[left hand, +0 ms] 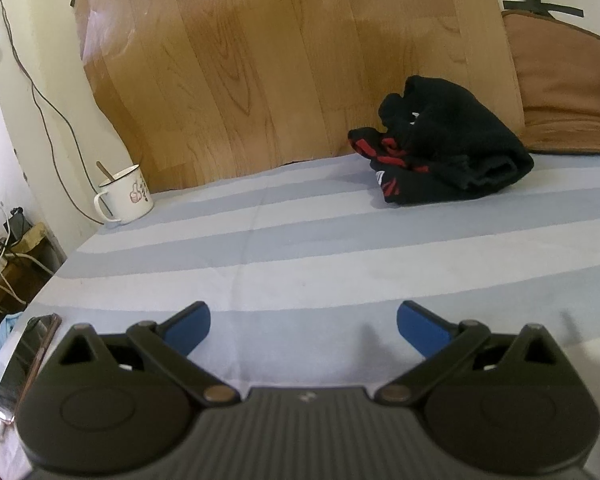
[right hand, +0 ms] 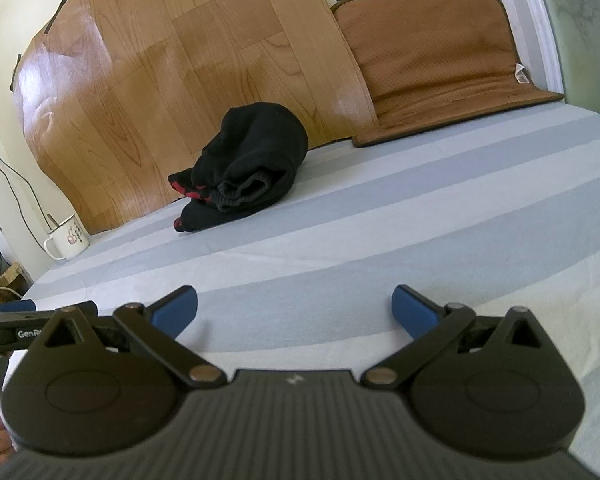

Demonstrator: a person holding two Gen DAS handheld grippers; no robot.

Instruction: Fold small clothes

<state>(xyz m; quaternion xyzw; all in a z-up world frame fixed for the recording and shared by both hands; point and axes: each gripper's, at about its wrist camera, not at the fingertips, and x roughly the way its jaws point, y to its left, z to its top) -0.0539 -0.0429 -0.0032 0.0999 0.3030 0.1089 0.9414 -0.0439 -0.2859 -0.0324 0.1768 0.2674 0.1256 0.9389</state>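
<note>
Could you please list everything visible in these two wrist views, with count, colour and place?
clothes pile: one heap, black with red and white markings, far side of the bed against the wood-pattern sheet.
bedsheet: one, light blue and white stripes, covering the bed.
wood-pattern sheet: one, brown, taped to the wall behind the bed.
cushion mat: one, brown, propped against the wall at far right.
mug: one, white with a dark rim, a utensil inside, far left corner.
phone: one, dark, cable plugged in, left bed edge.
cables: several, dark, along the left wall.
left gripper: blue fingers, open, above the sheet.
right gripper: blue fingers, open, above the sheet.
</note>
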